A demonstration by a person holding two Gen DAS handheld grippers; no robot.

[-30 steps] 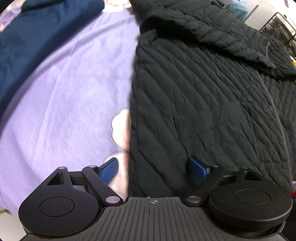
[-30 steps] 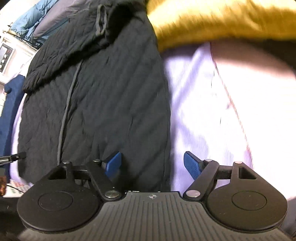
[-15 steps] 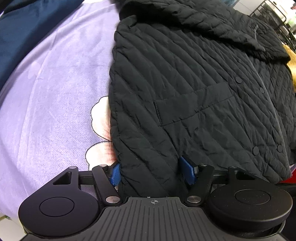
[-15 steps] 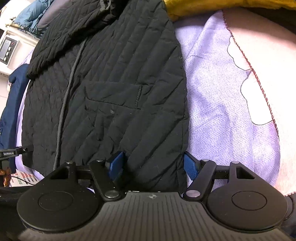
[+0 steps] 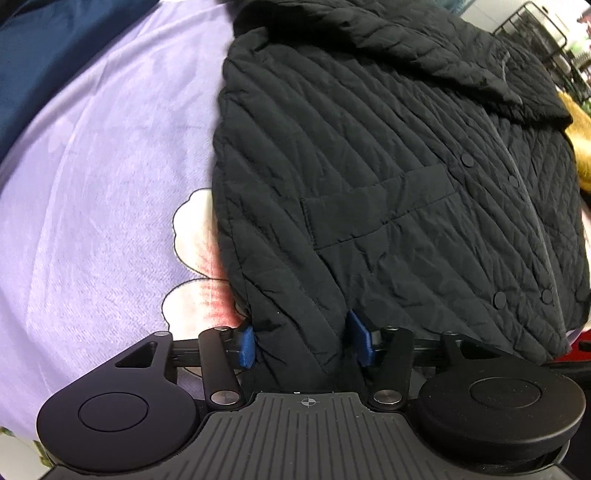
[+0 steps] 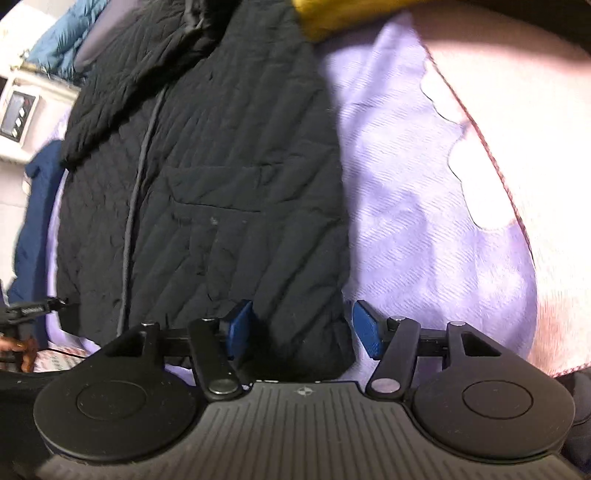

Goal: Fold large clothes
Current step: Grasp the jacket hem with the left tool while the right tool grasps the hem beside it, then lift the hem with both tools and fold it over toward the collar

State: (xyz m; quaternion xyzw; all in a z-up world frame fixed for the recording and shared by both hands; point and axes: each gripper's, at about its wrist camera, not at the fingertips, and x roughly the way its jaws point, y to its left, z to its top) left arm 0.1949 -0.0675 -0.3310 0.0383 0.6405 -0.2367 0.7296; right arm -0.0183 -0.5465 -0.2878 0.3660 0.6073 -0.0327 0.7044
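Note:
A black quilted jacket (image 5: 388, 166) lies flat, front up, on a purple bedsheet (image 5: 110, 184). My left gripper (image 5: 303, 343) straddles the hem at the jacket's left bottom corner. Its blue pads (image 5: 245, 347) stand apart with creased fabric between them. In the right wrist view the same jacket (image 6: 221, 166) fills the left half. My right gripper (image 6: 303, 328) sits over the hem's right bottom corner and its jaws are closing. The left pad touches the cloth, while a sliver of sheet (image 6: 406, 221) shows before the right pad (image 6: 365, 328).
A navy garment (image 5: 55, 55) lies beyond the jacket on the left. A yellow garment (image 6: 332, 14) lies at its right shoulder. A wire rack (image 5: 535, 29) stands past the bed. A light blue puffer (image 6: 62, 40) and a white device (image 6: 18, 114) sit at the far left.
Both grippers' jaws have narrowed around the jacket's hem corners. Both views have steadied and more of the jacket's front and pockets shows.

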